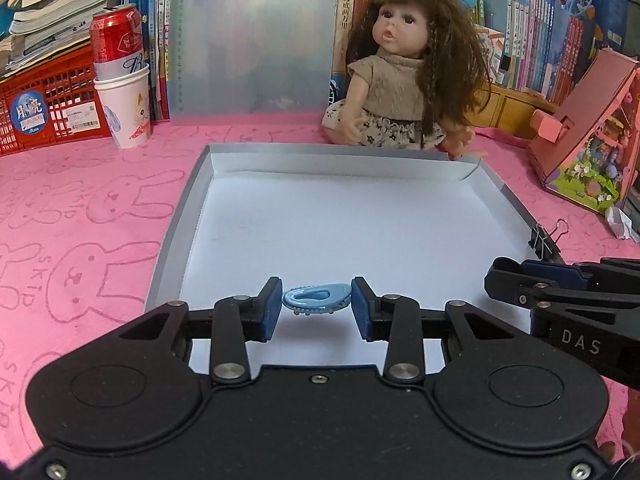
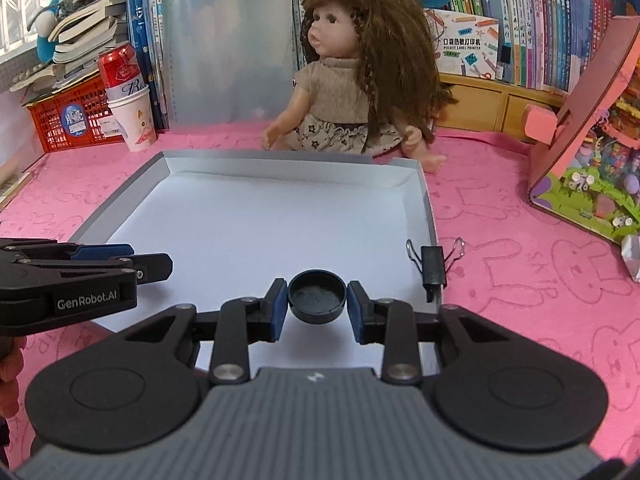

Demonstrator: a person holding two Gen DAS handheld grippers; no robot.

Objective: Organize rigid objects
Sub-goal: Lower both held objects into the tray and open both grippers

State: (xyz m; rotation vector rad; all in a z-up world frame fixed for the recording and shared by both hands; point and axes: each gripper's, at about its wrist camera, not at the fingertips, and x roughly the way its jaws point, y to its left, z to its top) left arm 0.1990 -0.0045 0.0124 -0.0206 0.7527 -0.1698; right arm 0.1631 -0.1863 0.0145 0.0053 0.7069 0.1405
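A small light-blue plastic clip point(image 1: 317, 299), oval with a slot and tiny studs along its lower edge, hangs level above the white floor of a shallow grey-rimmed tray point(image 1: 175, 216); a round black cap point(image 2: 317, 296), hollow side up, hangs over the same tray; a black binder clip point(image 2: 433, 266) grips the tray's right rim.

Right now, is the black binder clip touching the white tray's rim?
Touching. The right wrist view shows the black binder clip clamped over the right rim of the white tray, its body straddling the edge; the left wrist view shows it there too.
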